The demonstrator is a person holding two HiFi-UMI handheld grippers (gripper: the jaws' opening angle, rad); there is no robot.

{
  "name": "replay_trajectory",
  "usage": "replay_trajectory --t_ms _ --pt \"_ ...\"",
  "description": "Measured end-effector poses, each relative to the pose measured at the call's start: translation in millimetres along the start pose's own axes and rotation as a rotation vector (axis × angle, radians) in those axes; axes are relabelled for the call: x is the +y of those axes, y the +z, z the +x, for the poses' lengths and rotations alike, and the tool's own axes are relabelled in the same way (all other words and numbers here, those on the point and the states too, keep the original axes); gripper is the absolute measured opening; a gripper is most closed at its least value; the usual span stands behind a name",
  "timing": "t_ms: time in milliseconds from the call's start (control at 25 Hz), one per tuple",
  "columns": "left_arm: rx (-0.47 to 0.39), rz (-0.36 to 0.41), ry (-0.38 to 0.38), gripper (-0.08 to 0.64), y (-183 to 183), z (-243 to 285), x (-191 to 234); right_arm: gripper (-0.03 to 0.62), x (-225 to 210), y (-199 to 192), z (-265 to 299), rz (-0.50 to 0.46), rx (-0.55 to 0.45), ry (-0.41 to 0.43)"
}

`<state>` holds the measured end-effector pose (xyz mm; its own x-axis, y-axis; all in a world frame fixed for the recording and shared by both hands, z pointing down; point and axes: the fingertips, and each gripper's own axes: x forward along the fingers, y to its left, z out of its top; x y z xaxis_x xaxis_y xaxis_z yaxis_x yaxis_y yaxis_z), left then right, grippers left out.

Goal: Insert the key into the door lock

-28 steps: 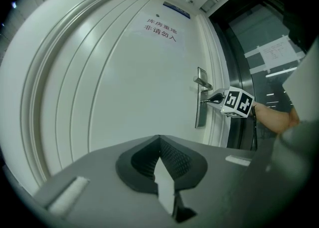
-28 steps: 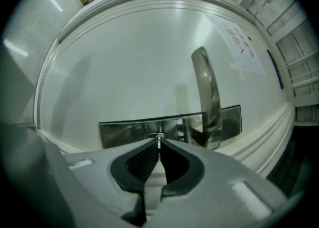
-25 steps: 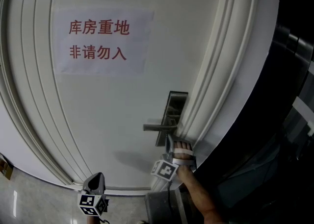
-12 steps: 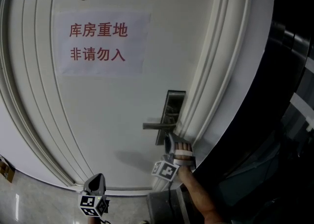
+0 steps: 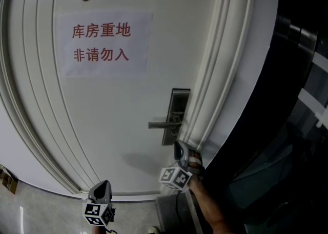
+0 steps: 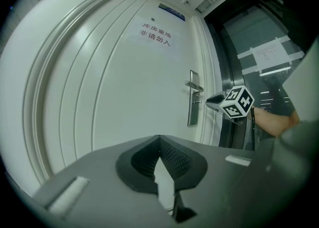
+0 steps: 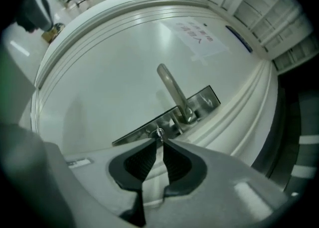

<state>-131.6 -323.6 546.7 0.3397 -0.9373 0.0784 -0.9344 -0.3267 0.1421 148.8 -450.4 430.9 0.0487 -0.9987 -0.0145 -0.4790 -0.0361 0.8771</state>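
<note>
**Key at the lock, right claw loose around it**

We are at the white door (image 5: pixel 113 120), and the work is all at the steel lock plate (image 7: pixel 202 101) beside the frame. The right claw (image 7: pixel 160 143) points level at the plate, just under the handle (image 7: pixel 172 88). Its jaws have just been closing, but a thin slit shows between the pads, so they are only narrowly apart and press on nothing. The key (image 7: pixel 158 132) stands right at the tips, small and silvery. It looks as if it is already seated in the keyhole below the handle, though how deep it sits is too small to tell.

The left claw (image 6: pixel 159 138) hangs low and well away from the lock, its tips together and holding nothing. It points at the door from a distance, below the paper notice (image 5: pixel 102 43).

We judge the insertion step to be at its end or very near it: the key is at the lock and not carried by either claw. If the key is not fully home, the next move calls for pinching its head squarely and pushing straight along the keyhole. A skewed squeeze could knock or twist the key, so we want the pads lined up flat on its head first.
</note>
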Motion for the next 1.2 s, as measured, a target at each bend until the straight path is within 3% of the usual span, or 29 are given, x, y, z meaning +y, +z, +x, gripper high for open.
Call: replay_trajectory --t_ms 160,440,600,920,1200 --pt "0.011 0.015 -0.031 0.003 2.7 -10.4 -4.1 0.003 -2.3 -6.3 -24.7 0.202 -0.008 0.034" --pt "0.016 0.041 -0.089 0.003 6.9 -29.0 -14.9 0.002 0.5 -2.9 -73.1 0.566 -0.067 0.122" --pt "0.015 0.056 -0.119 0.003 9.7 -43.0 -18.9 0.002 10.8 -0.9 -103.1 0.726 -0.078 0.172" --pt "-0.060 0.072 -0.174 0.003 32.0 -73.6 -31.0 0.002 35.3 6.9 -164.2 0.861 -0.081 0.192" --pt "-0.056 0.083 -0.214 0.003 28.0 -88.4 -39.2 0.002 46.1 0.2 -217.1 0.919 -0.109 0.157"
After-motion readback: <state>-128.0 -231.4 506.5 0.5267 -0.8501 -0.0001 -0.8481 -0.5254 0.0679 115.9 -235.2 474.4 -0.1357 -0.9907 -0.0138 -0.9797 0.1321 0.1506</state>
